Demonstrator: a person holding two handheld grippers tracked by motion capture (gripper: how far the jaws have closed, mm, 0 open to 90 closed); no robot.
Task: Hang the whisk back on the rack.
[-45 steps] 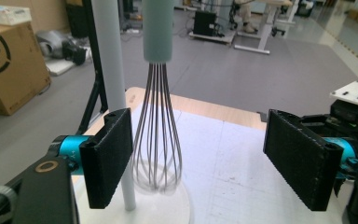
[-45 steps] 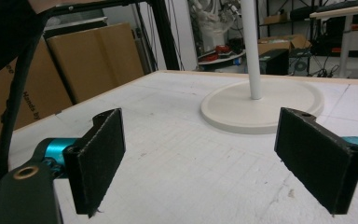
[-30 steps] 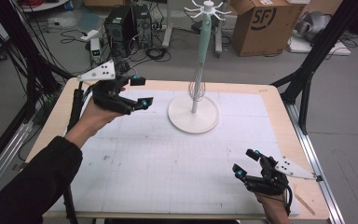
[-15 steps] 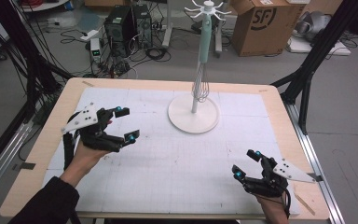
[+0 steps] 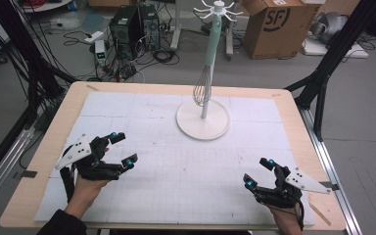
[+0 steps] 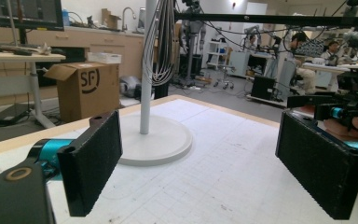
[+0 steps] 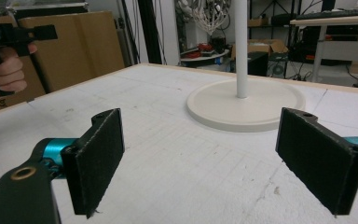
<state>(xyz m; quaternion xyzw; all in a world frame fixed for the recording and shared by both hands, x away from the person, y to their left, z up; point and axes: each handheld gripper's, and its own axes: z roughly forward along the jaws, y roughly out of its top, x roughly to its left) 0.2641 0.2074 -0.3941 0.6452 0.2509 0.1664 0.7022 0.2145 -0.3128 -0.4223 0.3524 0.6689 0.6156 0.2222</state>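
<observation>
White round-based stand [image 5: 203, 126] with pale green upper pole, silver wire whisk [image 5: 201, 90], white grid-lined mat [image 5: 186, 166] on tan wooden worktop [image 5: 44, 147], black tongs with cyan fittings [image 5: 119, 148], brown cardboard box [image 5: 274, 27].

A grey floor [image 5: 362, 122] strewn with black cables [image 5: 161, 51] lies behind the table; a cardboard box [image 5: 274, 24] and a computer tower [image 5: 127, 27] stand there, with wooden cabinets [image 6: 116, 46] along the far wall.

A metal-wire whisk [image 5: 201, 89] hangs on a smooth matt stand [image 5: 203, 120]; the wooden table [image 5: 293, 115] bears a matt white mat [image 5: 186, 176].
</observation>
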